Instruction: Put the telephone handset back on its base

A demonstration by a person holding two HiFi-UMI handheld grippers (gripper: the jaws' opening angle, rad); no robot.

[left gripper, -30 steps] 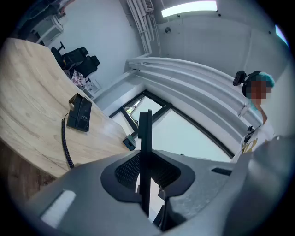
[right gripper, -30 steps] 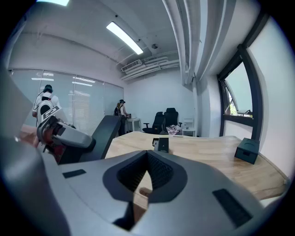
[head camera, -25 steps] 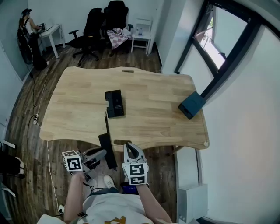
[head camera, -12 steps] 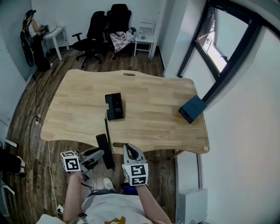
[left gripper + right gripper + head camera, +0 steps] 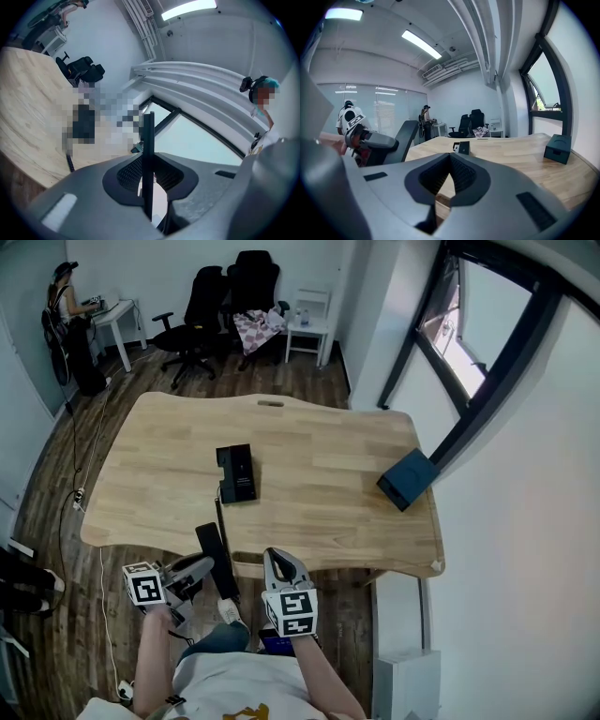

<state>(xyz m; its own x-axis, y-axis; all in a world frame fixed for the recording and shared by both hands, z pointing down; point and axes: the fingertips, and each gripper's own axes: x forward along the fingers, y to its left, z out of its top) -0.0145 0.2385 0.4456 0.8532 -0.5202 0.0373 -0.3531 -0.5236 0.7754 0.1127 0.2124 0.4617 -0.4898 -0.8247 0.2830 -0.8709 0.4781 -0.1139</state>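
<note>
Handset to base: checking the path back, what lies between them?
In the head view, only the cord and bare table between handset and base.

A wooden table stands on a dark plank floor. A dark blue box lies near its right edge. Behind it are two black chairs, one with a patterned cloth on it. A person is at a white desk.

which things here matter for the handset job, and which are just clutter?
Job:
- handset, clamped in left gripper
- phone base on the table

Lying about:
- dark blue box
- office chairs
- right gripper, nothing between its jaws
</note>
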